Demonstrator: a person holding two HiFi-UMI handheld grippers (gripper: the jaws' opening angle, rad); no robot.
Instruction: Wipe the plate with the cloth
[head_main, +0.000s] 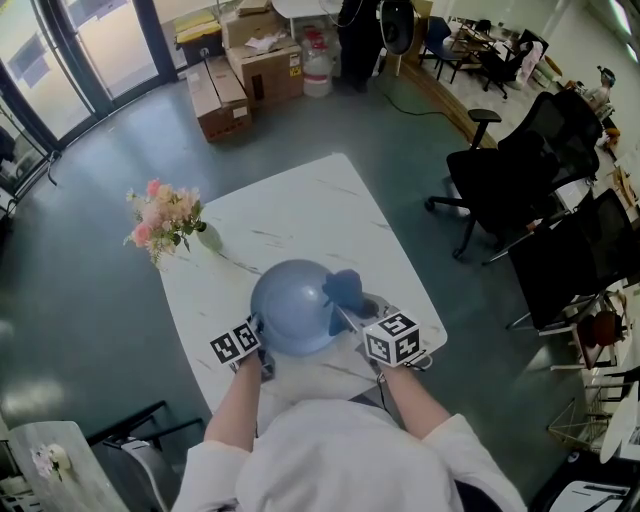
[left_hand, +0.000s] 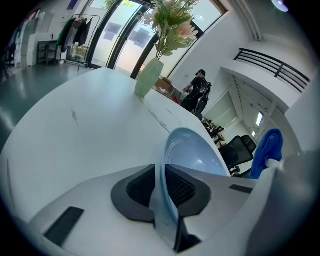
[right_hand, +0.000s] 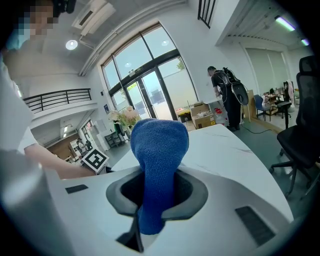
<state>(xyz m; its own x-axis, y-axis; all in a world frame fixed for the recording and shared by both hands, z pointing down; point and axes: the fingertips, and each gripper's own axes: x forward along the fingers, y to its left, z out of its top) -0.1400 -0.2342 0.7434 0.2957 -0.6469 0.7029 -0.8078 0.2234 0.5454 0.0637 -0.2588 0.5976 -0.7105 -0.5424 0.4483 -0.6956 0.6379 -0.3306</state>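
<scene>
Big open office, white marble-look table (head_main: 300, 205), with a flower vase (head_main: 205, 238) parked at its far left. The blue plate (left_hand: 192, 155) is pinched by its rim in the left gripper (left_hand: 162, 192), jaws nearly together on the thin edge, and it's held tilted up over the near end of the table. The blue cloth (right_hand: 157, 150) is clamped, bunched, in the right gripper (right_hand: 155, 200), its free end poking out right by the plate's right edge; contact can't be confirmed. Wiping looks set up, not clearly started. Next, the cloth would need to be pressed onto the plate's face and swept across. Both forearms are stretched forward, grippers angled down.
</scene>
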